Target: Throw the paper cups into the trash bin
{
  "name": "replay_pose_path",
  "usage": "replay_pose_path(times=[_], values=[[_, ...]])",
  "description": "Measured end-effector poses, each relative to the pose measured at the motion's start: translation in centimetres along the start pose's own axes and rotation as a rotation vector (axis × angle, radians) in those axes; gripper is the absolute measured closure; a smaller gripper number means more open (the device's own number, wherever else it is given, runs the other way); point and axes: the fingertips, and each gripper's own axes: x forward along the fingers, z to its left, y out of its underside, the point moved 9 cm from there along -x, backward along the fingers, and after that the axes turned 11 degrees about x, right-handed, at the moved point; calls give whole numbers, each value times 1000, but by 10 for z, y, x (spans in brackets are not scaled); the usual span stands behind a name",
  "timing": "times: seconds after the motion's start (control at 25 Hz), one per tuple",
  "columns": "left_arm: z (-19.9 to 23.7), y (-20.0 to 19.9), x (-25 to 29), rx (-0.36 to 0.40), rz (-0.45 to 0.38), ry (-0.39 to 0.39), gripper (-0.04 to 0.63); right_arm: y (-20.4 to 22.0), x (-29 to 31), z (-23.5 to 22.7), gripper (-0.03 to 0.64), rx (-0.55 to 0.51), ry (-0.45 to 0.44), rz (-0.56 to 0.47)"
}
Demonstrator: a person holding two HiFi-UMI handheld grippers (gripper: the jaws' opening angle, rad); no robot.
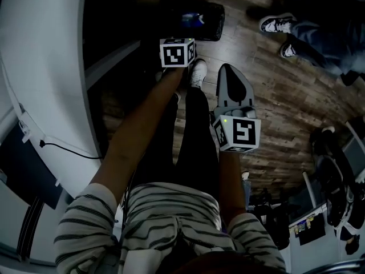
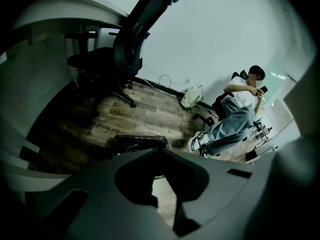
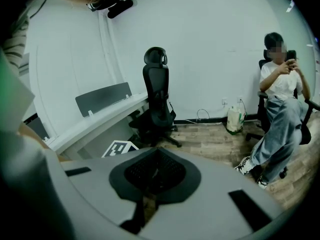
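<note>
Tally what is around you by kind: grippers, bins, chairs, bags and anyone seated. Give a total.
Grippers: 2 (left gripper, right gripper)
Trash bin: 1
Office chairs: 2 (empty chair, occupied chair)
Bag on the floor: 1
Seated person: 1
Total: 7

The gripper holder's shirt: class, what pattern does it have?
The shirt is striped light and dark, best seen in the head view.

No legible text or markings.
</note>
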Motion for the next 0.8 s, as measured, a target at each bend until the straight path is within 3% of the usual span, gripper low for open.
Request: replay_pose_path(times=[0.4, 0.8], values=[[-7, -13, -58, -22, -98, 31, 572, -16, -19, 22, 601, -24, 6, -64], [-16, -39, -127, 31, -210, 46, 572, -36, -40, 55, 601, -36, -34, -116]])
